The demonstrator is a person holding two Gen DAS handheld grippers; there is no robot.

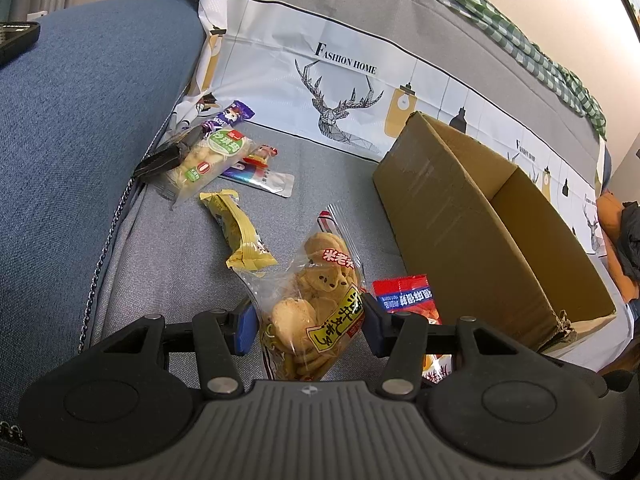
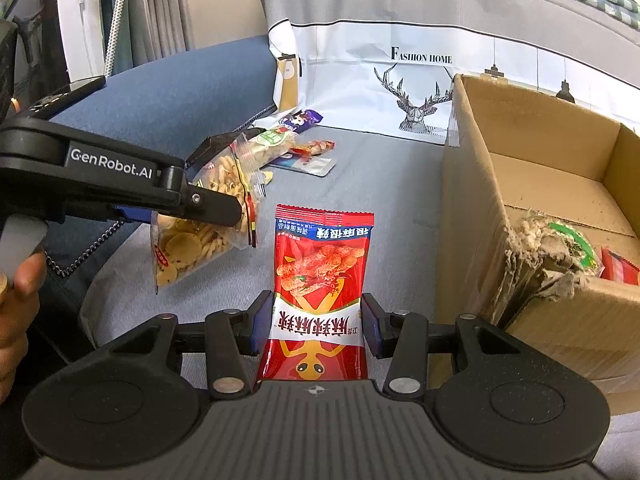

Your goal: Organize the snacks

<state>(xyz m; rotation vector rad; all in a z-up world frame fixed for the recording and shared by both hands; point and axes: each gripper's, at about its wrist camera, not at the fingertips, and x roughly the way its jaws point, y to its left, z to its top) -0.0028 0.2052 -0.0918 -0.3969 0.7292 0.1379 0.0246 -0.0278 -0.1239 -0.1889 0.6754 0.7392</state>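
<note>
2 snack packs gripped above a grey sofa seat, beside an open cardboard box.

Left gripper (image 1: 310,322) fingers clamped on a clear cracker bag (image 1: 316,300); right gripper (image 2: 318,322) fingers clamped on a red snack packet (image 2: 322,280), held upright. Cardboard box (image 2: 472,208) just right of the packet, more packets inside. Loose on the sofa seat (image 1: 168,264): a yellow wrapper (image 1: 240,232), a biscuit pack (image 1: 212,156), a purple wrapper (image 1: 232,116).

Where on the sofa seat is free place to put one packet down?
Bare grey seat lies between the cardboard box and the red packet. Crowded: the back left corner, around the yellow packet and green-label bag.
</note>
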